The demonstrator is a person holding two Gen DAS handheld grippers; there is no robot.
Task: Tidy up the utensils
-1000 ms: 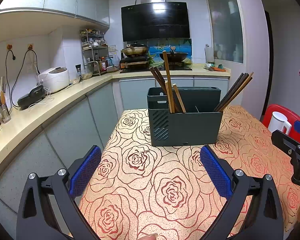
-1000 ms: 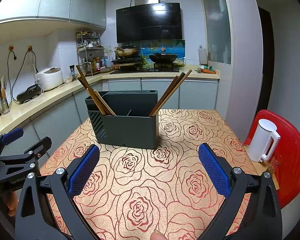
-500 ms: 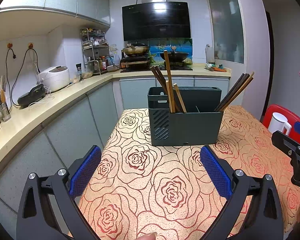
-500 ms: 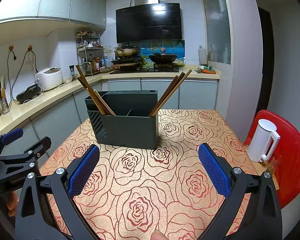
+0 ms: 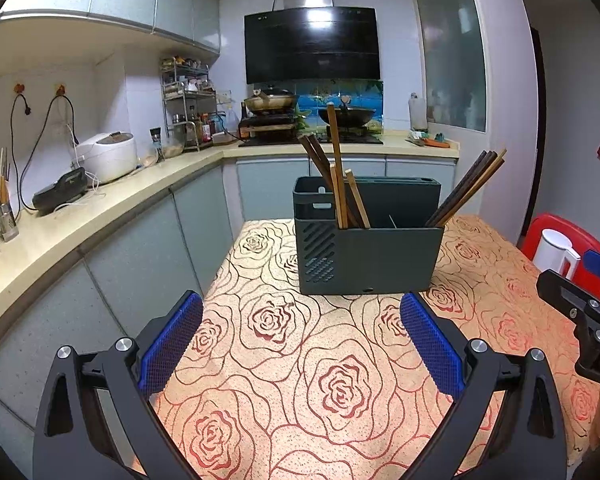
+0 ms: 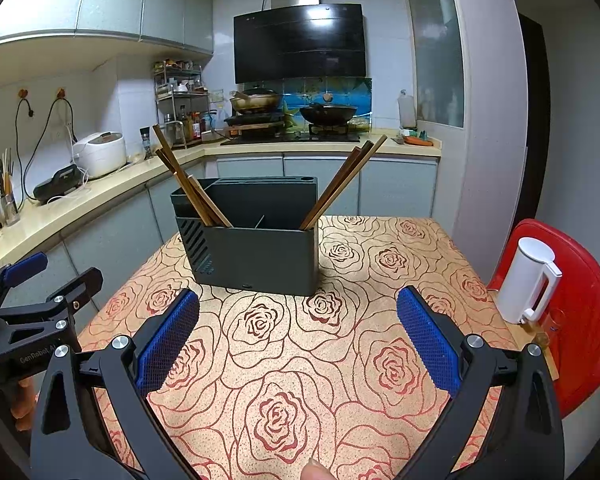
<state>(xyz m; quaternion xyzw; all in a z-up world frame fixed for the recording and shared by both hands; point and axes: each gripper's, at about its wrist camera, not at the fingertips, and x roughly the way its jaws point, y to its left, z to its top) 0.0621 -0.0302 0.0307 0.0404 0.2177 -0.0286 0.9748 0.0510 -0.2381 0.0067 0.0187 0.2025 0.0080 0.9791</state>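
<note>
A dark grey utensil holder stands on the rose-patterned table; it also shows in the right wrist view. Brown chopsticks lean in its left compartment and more lean out of its right end; in the right wrist view they show at the left and right. My left gripper is open and empty, short of the holder. My right gripper is open and empty, also short of it.
A white kettle stands on a red chair at the table's right. A kitchen counter with a rice cooker runs along the left. A stove with woks is behind.
Both views have hardly shifted. Both grippers stay open and empty, and the holder and chopsticks have not moved.
</note>
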